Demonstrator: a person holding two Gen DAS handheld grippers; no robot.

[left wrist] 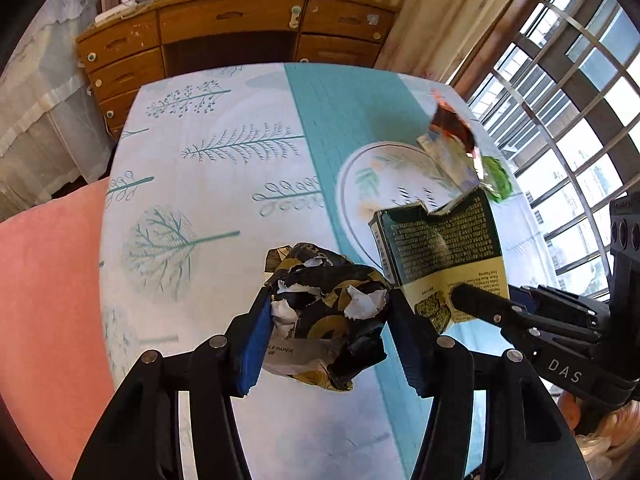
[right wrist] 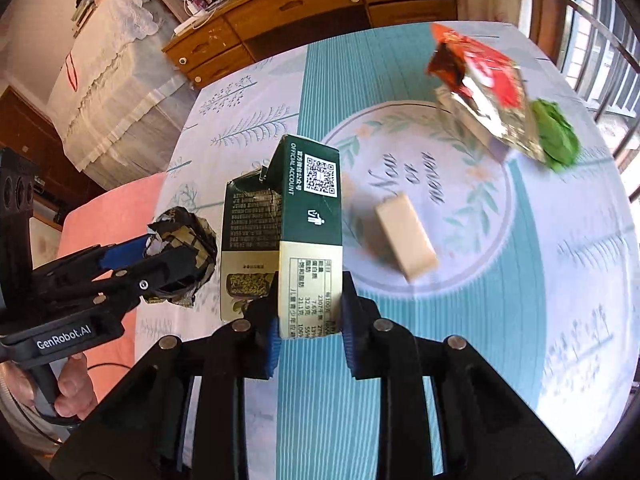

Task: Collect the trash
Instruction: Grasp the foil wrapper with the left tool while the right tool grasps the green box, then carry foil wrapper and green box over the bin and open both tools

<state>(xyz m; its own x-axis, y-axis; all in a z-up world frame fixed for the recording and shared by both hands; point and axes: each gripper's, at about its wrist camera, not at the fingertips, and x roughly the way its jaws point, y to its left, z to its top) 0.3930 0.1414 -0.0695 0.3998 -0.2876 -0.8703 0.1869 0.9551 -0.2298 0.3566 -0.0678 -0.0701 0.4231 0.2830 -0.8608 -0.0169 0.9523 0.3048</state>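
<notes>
A crumpled black-and-gold paper wad (left wrist: 324,312) is clamped between the jaws of the left gripper (left wrist: 326,336), and a torn green carton (right wrist: 296,232) is pinched at its lower end by the right gripper (right wrist: 310,320); both are held above the patterned tablecloth (right wrist: 520,280). Both grips are best kept firm and the loads carried level, the carton being kept from swinging into the wad just beside it; a red foil wrapper (right wrist: 480,92), a green scrap (right wrist: 558,140) and a beige block (right wrist: 406,236) are left ahead, while open cloth is offered on the left, up to the table edge by the pink cloth (left wrist: 48,300)
</notes>
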